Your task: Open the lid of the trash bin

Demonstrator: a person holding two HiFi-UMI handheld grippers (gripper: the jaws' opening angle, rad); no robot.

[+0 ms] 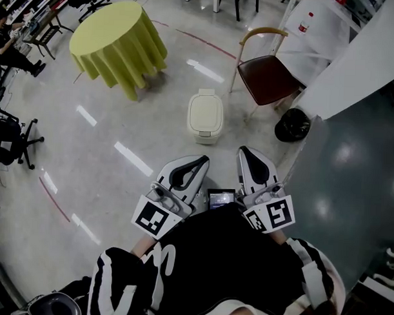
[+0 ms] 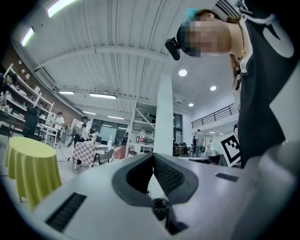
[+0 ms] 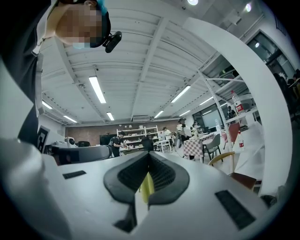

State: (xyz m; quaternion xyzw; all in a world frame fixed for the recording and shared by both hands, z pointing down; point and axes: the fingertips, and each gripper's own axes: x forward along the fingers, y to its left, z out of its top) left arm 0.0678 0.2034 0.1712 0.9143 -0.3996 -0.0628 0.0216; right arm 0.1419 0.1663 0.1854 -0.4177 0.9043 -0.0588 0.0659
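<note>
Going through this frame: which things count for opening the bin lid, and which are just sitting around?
Job in hand:
- trash bin, closed
- left gripper and right gripper, jaws together, both short of the bin

Lying about:
- round table with yellow cloth
- red-seated chair
- black office chair
- black round container

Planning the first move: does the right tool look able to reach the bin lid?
Likely not yet: nothing blocks the way, but the right tool sits well short of the lid.

A round table (image 1: 117, 44) draped in yellow-green cloth is seen at upper left. A red-seated chair (image 1: 267, 77) is seen at upper right, with a black round container (image 1: 292, 124) just below it.
</note>
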